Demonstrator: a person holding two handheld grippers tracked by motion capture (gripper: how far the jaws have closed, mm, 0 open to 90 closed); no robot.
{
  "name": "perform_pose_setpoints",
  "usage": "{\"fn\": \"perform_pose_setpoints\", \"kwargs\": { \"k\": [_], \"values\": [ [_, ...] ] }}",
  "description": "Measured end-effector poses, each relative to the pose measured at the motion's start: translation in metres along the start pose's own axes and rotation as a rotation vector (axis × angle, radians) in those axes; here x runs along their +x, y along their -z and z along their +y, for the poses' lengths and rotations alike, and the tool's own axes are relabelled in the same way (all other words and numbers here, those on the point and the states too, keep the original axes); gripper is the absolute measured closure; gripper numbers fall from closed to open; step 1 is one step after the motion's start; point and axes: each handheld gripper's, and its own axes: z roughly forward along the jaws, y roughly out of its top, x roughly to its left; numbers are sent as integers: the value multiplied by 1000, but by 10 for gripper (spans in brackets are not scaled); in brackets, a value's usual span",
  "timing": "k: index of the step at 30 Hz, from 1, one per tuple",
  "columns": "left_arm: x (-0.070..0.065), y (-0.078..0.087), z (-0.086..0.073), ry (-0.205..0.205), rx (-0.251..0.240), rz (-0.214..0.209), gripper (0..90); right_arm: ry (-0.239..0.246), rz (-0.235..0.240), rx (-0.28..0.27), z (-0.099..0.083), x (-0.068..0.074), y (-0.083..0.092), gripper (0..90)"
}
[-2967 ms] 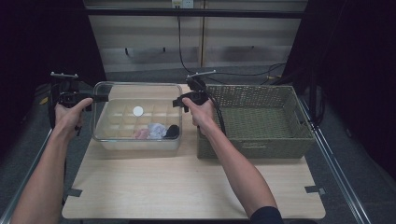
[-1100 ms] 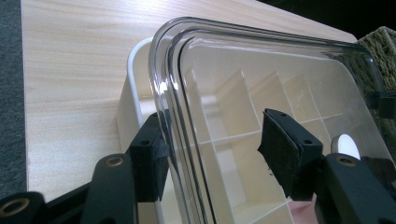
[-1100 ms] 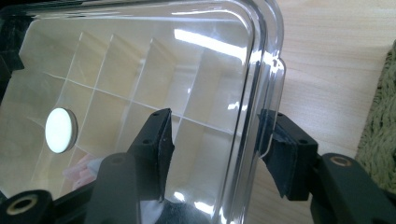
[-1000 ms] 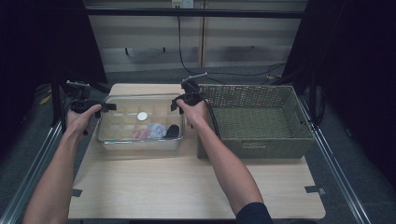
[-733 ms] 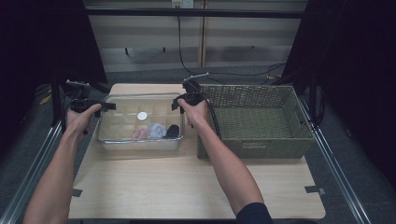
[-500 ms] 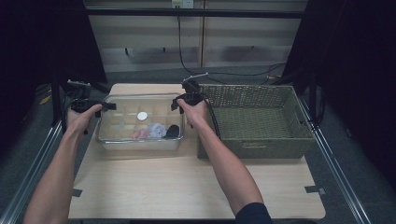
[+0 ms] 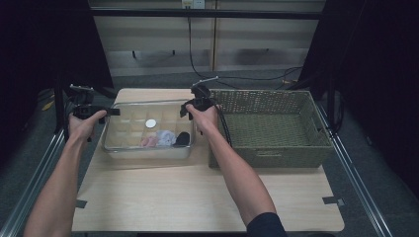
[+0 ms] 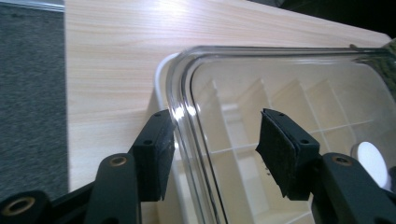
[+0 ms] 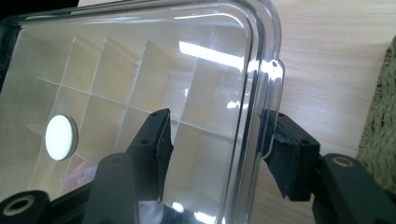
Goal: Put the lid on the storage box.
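A clear plastic box (image 7: 144,151) with a white divider grid stands on the wooden table (image 7: 197,197). In it lie a white disc (image 7: 150,123), a pink item (image 7: 148,141), a pale item (image 7: 165,137) and a black item (image 7: 183,138). My left gripper (image 8: 215,149) straddles the box's left rim (image 8: 187,93); its jaws have just closed a little, the outer pad is at the rim and the inner pad stands clear. My right gripper (image 9: 217,149) straddles the right rim (image 9: 261,70); its jaws have just opened a little, with the inner pad off the wall.
A woven green basket (image 7: 269,148) stands directly right of the box, close to my right gripper (image 7: 190,106). My left gripper (image 7: 111,112) is near the table's left edge, with a metal rail (image 7: 34,173) and dark floor beyond. Bare tabletop lies in front.
Three seconds ago the box sat slightly higher and more to the left in the view, between both grippers; it has since come down and right. Over the last second nothing visibly moved.
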Motion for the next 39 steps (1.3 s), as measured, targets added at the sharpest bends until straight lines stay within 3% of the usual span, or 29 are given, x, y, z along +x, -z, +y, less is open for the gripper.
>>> {"fn": "perform_pose_setpoints", "kwargs": {
  "k": [3,8,12,17,22,24,32,35,39],
  "values": [
    [2,1,0,17,3,-15,468,-7,-7,2,0,1,-1,441],
    [4,-1,-2,9,24,7,471,-21,-21,3,1,1,-3,444],
    [7,-3,-4,29,27,-7,466,-23,-25,-6,1,0,-3,449],
    [10,-4,-10,47,28,-7,448,-10,-37,48,1,1,-6,428],
    [12,2,-16,35,19,-11,439,-14,-26,42,1,1,-5,429],
    [12,5,-19,44,11,-11,448,-8,-28,42,0,2,-4,419],
    [13,14,-30,10,7,-27,523,73,-84,46,-2,9,-6,375],
    [13,17,-34,16,-2,-45,551,74,-85,47,-4,12,-7,322],
    [12,20,-38,4,4,-45,566,71,-86,50,-5,13,-3,335]
  ]
}}
